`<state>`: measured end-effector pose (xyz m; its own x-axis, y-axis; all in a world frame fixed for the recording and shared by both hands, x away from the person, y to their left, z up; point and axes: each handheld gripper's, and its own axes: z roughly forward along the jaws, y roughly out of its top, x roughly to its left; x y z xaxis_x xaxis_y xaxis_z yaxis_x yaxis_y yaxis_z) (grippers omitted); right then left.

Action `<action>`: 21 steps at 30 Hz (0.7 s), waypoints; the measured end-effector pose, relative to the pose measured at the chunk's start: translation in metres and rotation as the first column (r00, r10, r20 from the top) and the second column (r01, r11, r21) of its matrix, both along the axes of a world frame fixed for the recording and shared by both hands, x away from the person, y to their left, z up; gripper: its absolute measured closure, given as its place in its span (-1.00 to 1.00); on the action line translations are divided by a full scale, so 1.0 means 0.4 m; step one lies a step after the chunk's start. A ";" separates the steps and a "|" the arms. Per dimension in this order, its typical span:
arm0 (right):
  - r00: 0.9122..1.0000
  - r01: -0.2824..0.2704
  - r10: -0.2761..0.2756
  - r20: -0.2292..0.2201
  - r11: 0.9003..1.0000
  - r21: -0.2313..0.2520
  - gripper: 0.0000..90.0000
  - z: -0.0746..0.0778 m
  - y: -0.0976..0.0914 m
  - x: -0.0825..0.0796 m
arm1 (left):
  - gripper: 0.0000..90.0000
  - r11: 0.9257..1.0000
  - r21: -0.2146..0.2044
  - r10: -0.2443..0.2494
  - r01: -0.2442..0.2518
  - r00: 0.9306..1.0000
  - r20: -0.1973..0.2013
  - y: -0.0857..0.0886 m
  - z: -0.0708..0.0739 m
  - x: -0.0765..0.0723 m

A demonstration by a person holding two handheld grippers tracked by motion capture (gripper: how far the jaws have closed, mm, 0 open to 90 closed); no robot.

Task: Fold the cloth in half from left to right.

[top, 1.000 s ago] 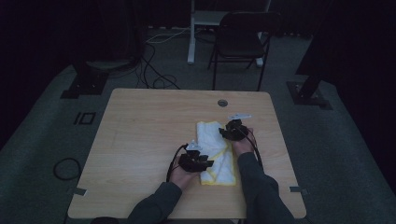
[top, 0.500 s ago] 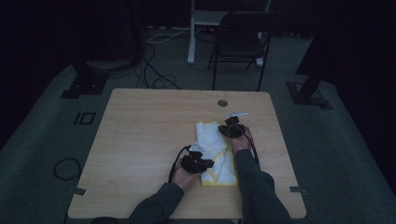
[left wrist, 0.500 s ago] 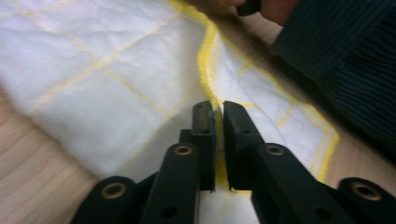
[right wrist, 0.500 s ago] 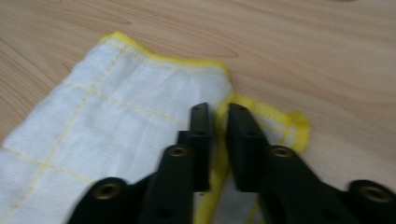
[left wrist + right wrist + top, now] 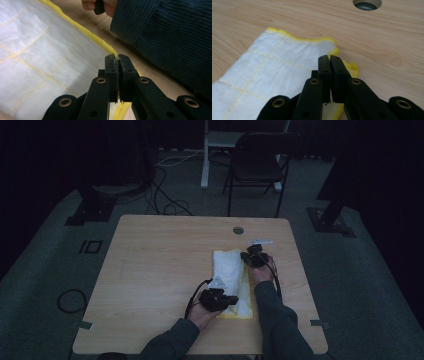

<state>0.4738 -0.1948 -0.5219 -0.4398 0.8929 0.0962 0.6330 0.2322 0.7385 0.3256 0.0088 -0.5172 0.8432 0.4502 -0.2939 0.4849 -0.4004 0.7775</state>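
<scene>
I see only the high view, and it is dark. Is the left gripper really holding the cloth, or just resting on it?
Observer: In the left gripper view, the left gripper has its jaws just closed on the yellow hem of the white cloth.
Operator: And the right one?
Observer: The right gripper has also just closed, pinching the cloth at a far corner.
Operator: Is the cloth plain?
Observer: No, thin yellow stitched lines cross it in a grid.
</scene>
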 end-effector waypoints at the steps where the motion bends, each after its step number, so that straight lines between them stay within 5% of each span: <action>1: 1.000 0.001 -0.001 0.001 1.000 0.003 0.96 0.001 -0.004 -0.003 | 0.95 1.000 0.000 -0.001 0.001 1.000 -0.001 -0.001 0.002 -0.003; 11: 1.000 0.010 -0.009 0.024 1.000 -0.022 0.91 0.009 -0.025 -0.023 | 0.93 1.000 -0.008 -0.030 0.030 1.000 -0.006 -0.024 0.007 -0.028; 15: 0.998 0.052 -0.051 0.035 0.998 -0.034 0.84 0.009 -0.041 -0.014 | 0.80 0.998 -0.033 -0.059 0.059 0.998 0.003 -0.043 0.001 -0.034; 21: 0.998 0.043 -0.042 0.050 0.999 -0.029 0.79 0.022 -0.056 -0.017 | 0.60 0.995 -0.068 -0.069 0.070 0.998 0.012 -0.053 0.009 -0.036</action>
<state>0.4670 -0.2172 -0.5130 -0.4051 0.9130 0.0480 0.6059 0.2288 0.7619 0.3112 -0.0125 -0.5137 0.8747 0.3697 -0.3133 0.4498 -0.3788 0.8088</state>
